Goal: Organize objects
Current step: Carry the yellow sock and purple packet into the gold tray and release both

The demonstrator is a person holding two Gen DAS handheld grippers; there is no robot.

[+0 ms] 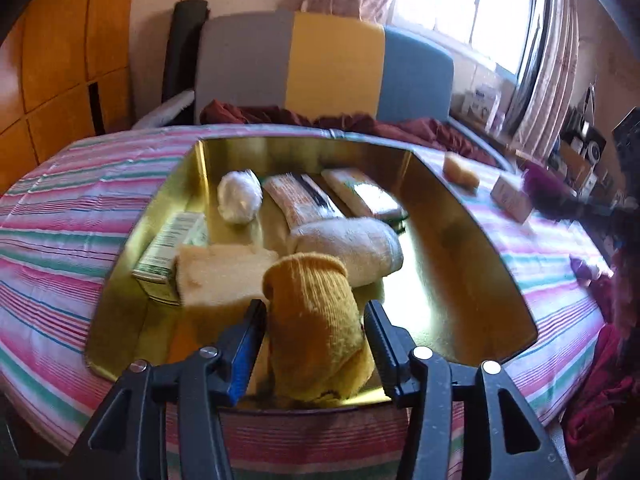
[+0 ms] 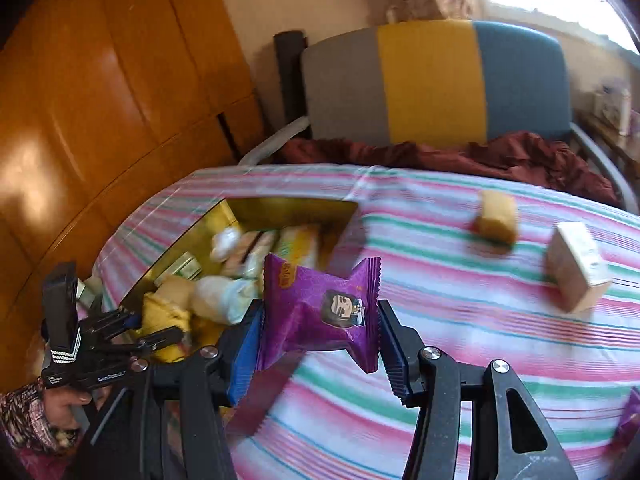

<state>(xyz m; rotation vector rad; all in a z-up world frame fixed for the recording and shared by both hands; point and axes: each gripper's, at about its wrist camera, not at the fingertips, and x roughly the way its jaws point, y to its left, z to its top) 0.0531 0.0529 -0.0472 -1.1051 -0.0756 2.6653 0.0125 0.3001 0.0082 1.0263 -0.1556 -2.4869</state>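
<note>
- Left wrist view: left gripper (image 1: 316,312) holds a mustard sock (image 1: 316,320) at lower centre, over the gold tray's (image 1: 460,216) near edge.
- Right wrist view: right gripper (image 2: 320,320) clamps a purple snack packet (image 2: 320,312) at centre, above the striped cloth (image 2: 440,320).

Purple snack packet held over the striped cloth, gold tray at left

At lower centre of the frame we see the right gripper (image 2: 320,320) closed on a purple snack packet (image 2: 320,312), its fingers pressing the packet's two sides above the striped tablecloth (image 2: 440,344). Left of centre lies the gold tray (image 2: 296,206), holding blurred wrapped items. At lower left the left gripper (image 2: 160,330) sits at a yellow sock (image 2: 164,316) on the tray's near edge; we cannot tell its jaw state. In the right half a tan sponge-like block (image 2: 496,216) and a small beige box (image 2: 576,266) rest apart on the cloth. A grey, yellow and blue chair back (image 2: 432,80) stands at the upper centre.
</note>
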